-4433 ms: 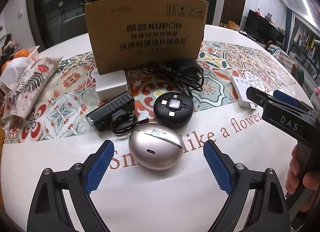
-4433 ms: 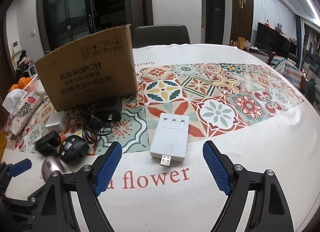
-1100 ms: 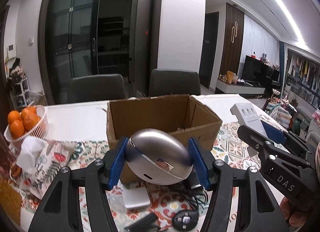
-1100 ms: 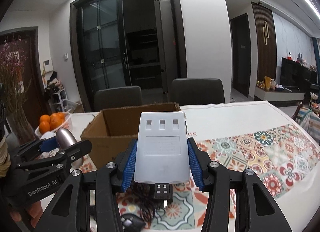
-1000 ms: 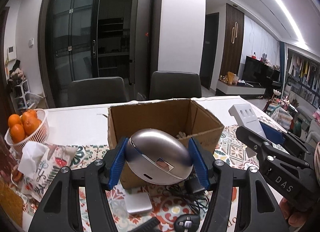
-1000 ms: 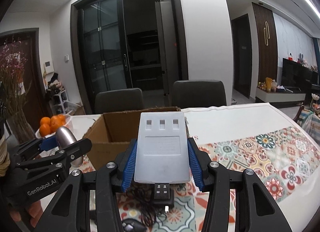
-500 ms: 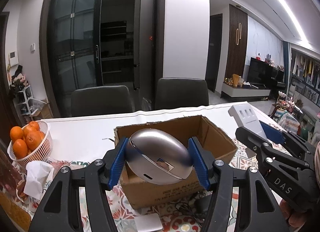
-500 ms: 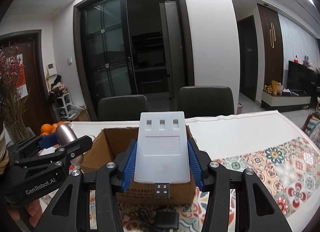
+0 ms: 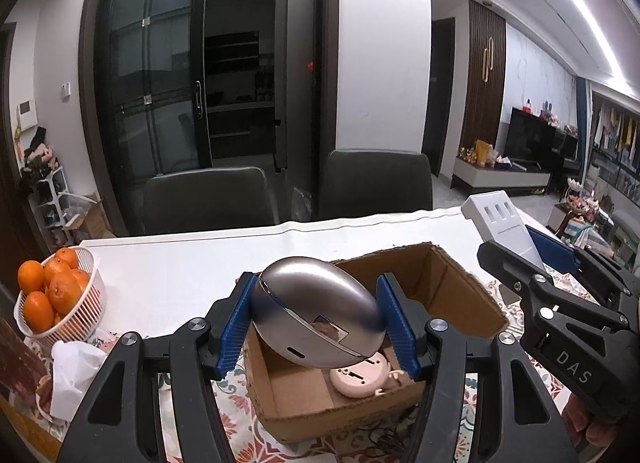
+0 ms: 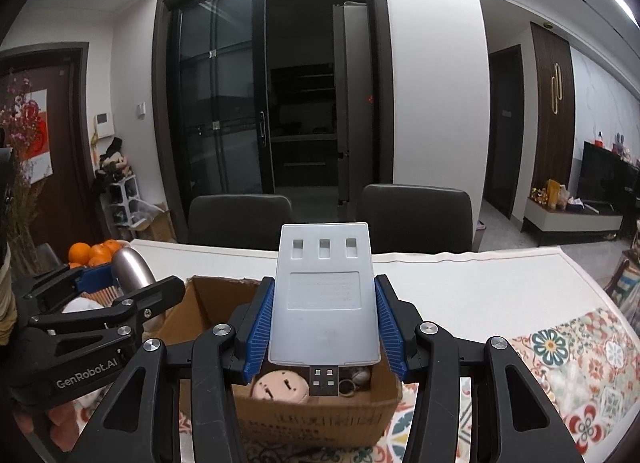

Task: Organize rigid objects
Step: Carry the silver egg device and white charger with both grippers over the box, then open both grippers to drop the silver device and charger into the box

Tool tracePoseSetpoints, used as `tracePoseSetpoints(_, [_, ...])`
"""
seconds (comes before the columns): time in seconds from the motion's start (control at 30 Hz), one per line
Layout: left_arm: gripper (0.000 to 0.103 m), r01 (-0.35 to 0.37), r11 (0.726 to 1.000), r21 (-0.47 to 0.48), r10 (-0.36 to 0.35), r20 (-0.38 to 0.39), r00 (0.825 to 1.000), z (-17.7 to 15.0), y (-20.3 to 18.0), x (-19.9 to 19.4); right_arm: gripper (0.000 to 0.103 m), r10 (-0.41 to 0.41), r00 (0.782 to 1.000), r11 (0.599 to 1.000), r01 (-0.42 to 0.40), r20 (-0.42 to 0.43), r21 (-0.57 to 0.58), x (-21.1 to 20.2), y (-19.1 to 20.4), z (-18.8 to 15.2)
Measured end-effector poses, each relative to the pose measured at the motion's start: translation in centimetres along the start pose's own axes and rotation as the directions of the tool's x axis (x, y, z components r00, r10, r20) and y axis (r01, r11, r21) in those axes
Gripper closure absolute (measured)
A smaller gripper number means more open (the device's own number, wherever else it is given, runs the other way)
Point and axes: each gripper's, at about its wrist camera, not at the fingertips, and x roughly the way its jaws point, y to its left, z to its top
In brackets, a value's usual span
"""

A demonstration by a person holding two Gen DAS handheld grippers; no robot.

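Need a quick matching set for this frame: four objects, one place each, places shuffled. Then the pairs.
1. silver egg-shaped case
2. white USB hub
3. pink round disc
4. oranges

A. in the white basket
B. on the floor of the cardboard box
C. in the right gripper
D. in the left gripper

Pairs: 1-D, 2-C, 3-B, 4-A

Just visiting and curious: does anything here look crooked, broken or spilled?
Nothing spilled or broken that I can see. The silver egg-shaped case sits tilted in the left tongs, and the cardboard box has a rough, torn-looking rim. The white USB hub sits straight in the right tongs.
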Motion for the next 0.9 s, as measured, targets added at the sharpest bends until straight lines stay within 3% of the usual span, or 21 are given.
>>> tracePoseSetpoints(0.17, [0.043, -0.009, 1.0, 0.012, 0.01, -0.053, 0.999, 0.5, 0.0, 1.9, 0.054, 0.005, 0.999, 1.0, -0.005, -0.053, -0.003, 2.0, -0.2, 0.3])
tracePoseSetpoints(0.4, [0.043, 0.04, 0.999, 0.025, -0.035, -0.173, 0.984, 0.8, -0.3, 5.3, 0.054, 0.04, 0.986, 0.999, -0.036, -0.164, 0.023, 5.5, -1.0, 0.1])
tracePoseSetpoints(0.67, [0.043, 0.094, 0.995, 0.026, -0.08, -0.342, 0.936, 0.1, -1.3, 9.4, 0.054, 0.038, 0.961, 0.999, -0.033, -0.275, 0.021, 8.4, -2.2, -1.4])
tracePoseSetpoints(0.9, [0.042, 0.076, 0.995, 0.066, -0.044, -0.394, 0.918, -0.4, -2.2, 10.6, 0.054, 0.008, 0.947, 1.0, -0.016, -0.323, -0.022, 9.6, -2.5, -1.9])
